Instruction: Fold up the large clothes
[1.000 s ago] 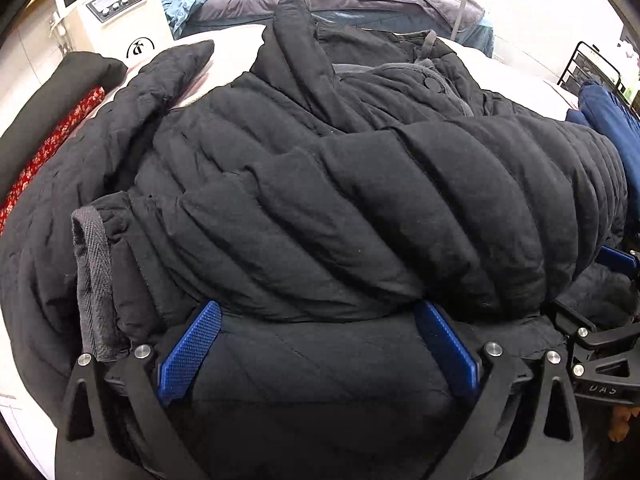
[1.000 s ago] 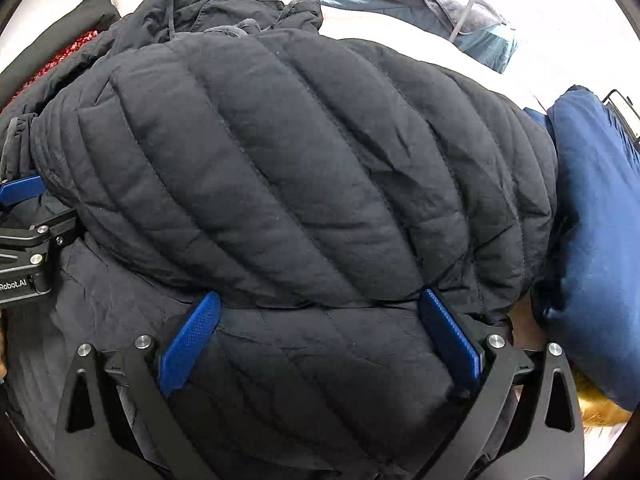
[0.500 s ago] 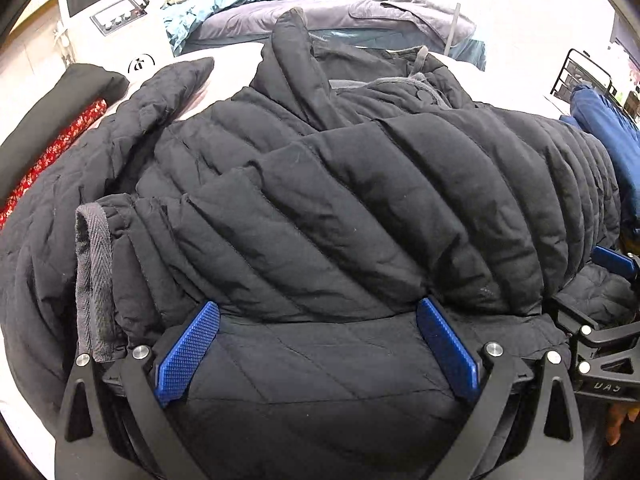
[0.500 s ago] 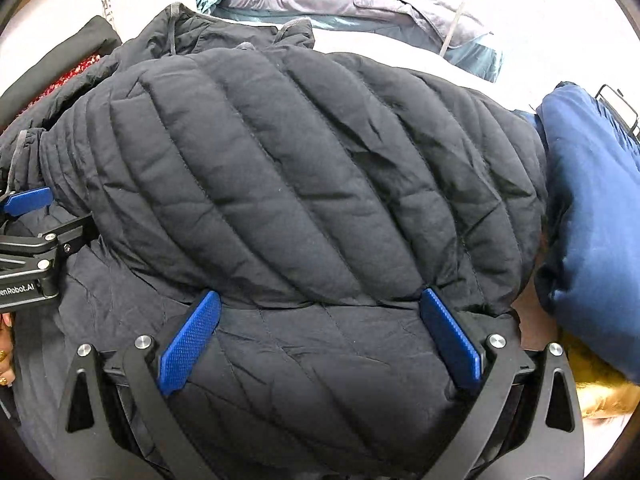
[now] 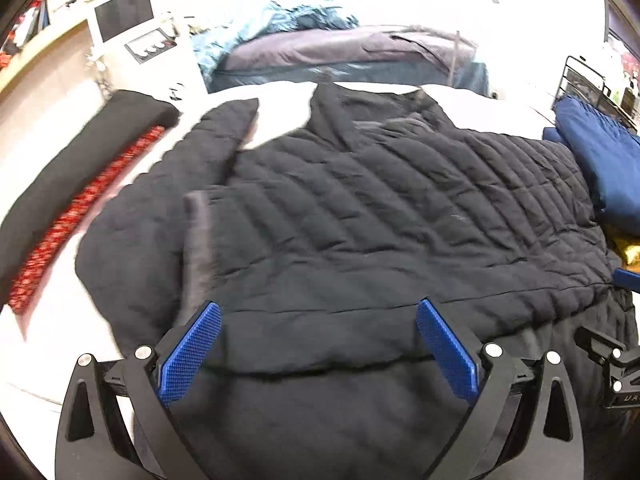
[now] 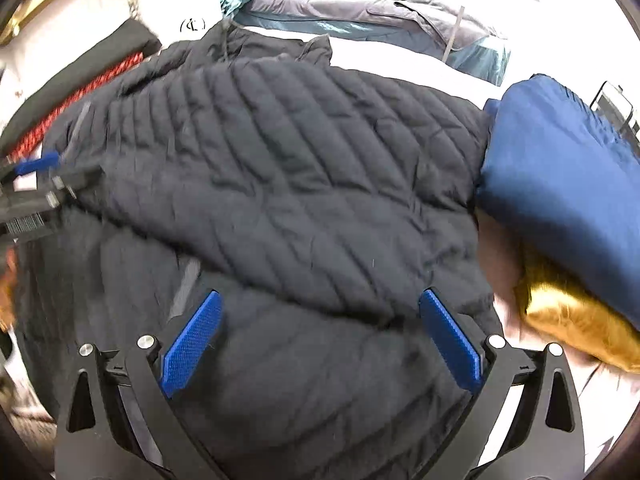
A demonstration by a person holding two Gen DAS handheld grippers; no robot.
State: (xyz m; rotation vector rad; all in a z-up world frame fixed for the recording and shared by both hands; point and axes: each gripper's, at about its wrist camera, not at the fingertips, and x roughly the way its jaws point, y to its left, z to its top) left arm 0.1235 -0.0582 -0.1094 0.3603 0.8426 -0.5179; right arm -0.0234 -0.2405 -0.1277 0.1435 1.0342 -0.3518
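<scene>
A large black quilted jacket (image 5: 360,216) lies on a white bed, its lower part folded up over the body; it also fills the right wrist view (image 6: 288,184). One sleeve (image 5: 200,148) stretches to the far left. My left gripper (image 5: 318,344) is open above the jacket's near edge, holding nothing. My right gripper (image 6: 320,332) is open above the jacket's near right part, holding nothing. The right gripper shows at the right edge of the left wrist view (image 5: 616,364), and the left gripper at the left edge of the right wrist view (image 6: 36,184).
A folded blue garment (image 6: 560,168) over a gold cloth (image 6: 576,316) lies right of the jacket. A black and red folded item (image 5: 76,184) lies to the left. Grey and teal bedding (image 5: 352,52) and a white machine (image 5: 132,28) stand behind. A wire rack (image 5: 584,84) is far right.
Both grippers have pulled back and up from the jacket. The folded-over part now lies flatter and farther from the fingers. Both views are blurred by motion.
</scene>
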